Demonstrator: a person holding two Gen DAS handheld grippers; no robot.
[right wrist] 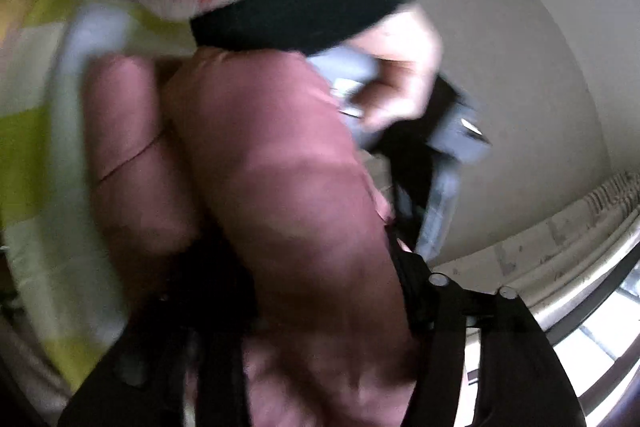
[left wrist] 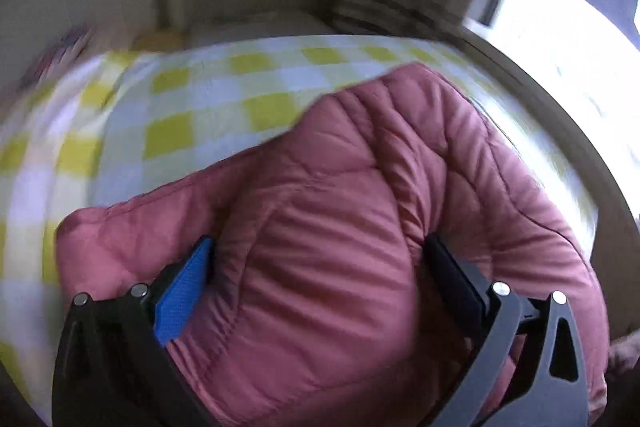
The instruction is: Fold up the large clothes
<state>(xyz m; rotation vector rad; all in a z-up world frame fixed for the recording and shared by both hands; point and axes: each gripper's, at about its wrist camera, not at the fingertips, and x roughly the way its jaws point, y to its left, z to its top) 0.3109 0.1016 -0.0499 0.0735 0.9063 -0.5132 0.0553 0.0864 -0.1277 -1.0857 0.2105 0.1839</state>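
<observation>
A pink quilted puffer jacket (left wrist: 360, 211) is bunched up over a bed with a yellow and white checked cover (left wrist: 192, 107). My left gripper (left wrist: 320, 247) has a thick wad of the jacket between its fingers, the blue pad (left wrist: 184, 291) on the left and a dark finger (left wrist: 452, 275) on the right. In the blurred right wrist view, the jacket (right wrist: 288, 187) fills the space between my right gripper's (right wrist: 312, 267) dark fingers, lifted off the bed. The person's hand holding the other gripper (right wrist: 400, 95) shows behind the jacket.
The checked cover (right wrist: 36, 147) lies to the left in the right wrist view. A bright window (left wrist: 560, 7) and a striped cloth (left wrist: 372, 3) are beyond the bed. A pale wall (right wrist: 520, 67) and a window frame (right wrist: 580, 287) are to the right.
</observation>
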